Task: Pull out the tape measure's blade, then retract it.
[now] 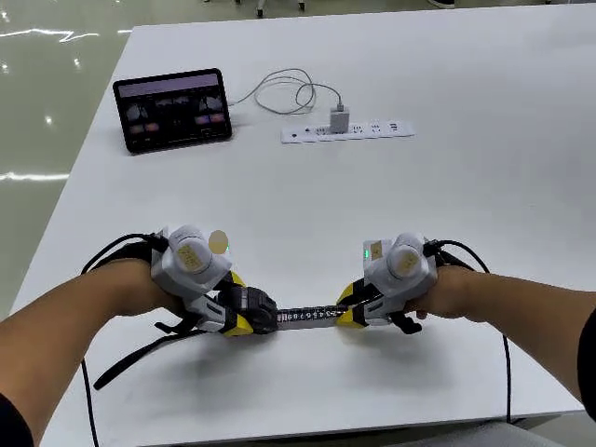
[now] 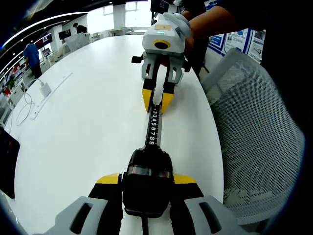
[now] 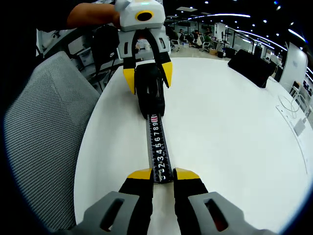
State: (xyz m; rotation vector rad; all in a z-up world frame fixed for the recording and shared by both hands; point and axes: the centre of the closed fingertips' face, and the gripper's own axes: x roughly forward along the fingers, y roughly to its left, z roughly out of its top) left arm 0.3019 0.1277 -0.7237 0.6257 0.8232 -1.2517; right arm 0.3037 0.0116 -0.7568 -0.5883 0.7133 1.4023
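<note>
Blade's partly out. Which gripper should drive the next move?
Right: the right gripper pinches the blade tip, so it can pull or feed back; the left gripper just anchors the case.

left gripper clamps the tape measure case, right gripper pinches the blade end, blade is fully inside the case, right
No: the blade is partly pulled out, its numbers showing between the tape measure case and right gripper in the right gripper view. Rest stands.

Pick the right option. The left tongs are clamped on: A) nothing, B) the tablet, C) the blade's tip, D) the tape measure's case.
D: in the left gripper view the left tongs close on the black case, while the right tongs pinch the end of the blade.
</note>
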